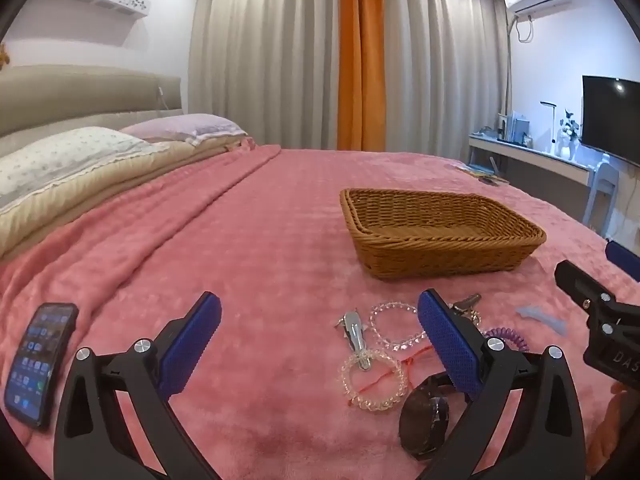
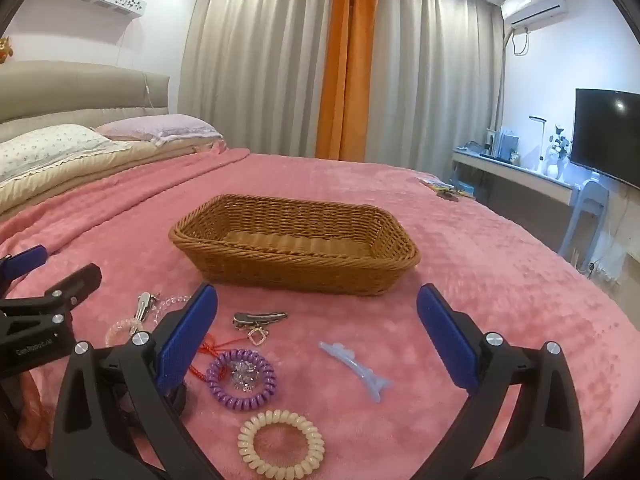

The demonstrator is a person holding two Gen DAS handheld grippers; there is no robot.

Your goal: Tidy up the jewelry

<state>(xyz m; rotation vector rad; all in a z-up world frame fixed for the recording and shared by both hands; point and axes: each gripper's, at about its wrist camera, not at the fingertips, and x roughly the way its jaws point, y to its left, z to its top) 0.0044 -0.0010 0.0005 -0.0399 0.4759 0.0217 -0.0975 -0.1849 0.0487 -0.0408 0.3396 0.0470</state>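
Observation:
A brown wicker basket (image 1: 440, 254) (image 2: 296, 272) stands empty on the pink bed. In front of it lie jewelry and hair items: a silver clip (image 1: 356, 334), clear bead bracelets (image 1: 396, 326), a clear coil tie (image 1: 374, 380), a dark round piece (image 1: 424, 424). The right wrist view shows a purple coil tie (image 2: 242, 380), a cream coil tie (image 2: 280, 446), a light blue clip (image 2: 356, 370) and a grey clip (image 2: 260, 317). My left gripper (image 1: 320, 332) is open and empty above the items. My right gripper (image 2: 318, 324) is open and empty above them.
A phone (image 1: 40, 364) lies on the blanket (image 1: 260, 240) at the left. Pillows (image 1: 72, 160) and a headboard are at the far left. A desk (image 1: 532, 158) with a TV (image 1: 610, 118) stands past the bed's right edge. Small items (image 2: 444, 189) lie at the far right corner.

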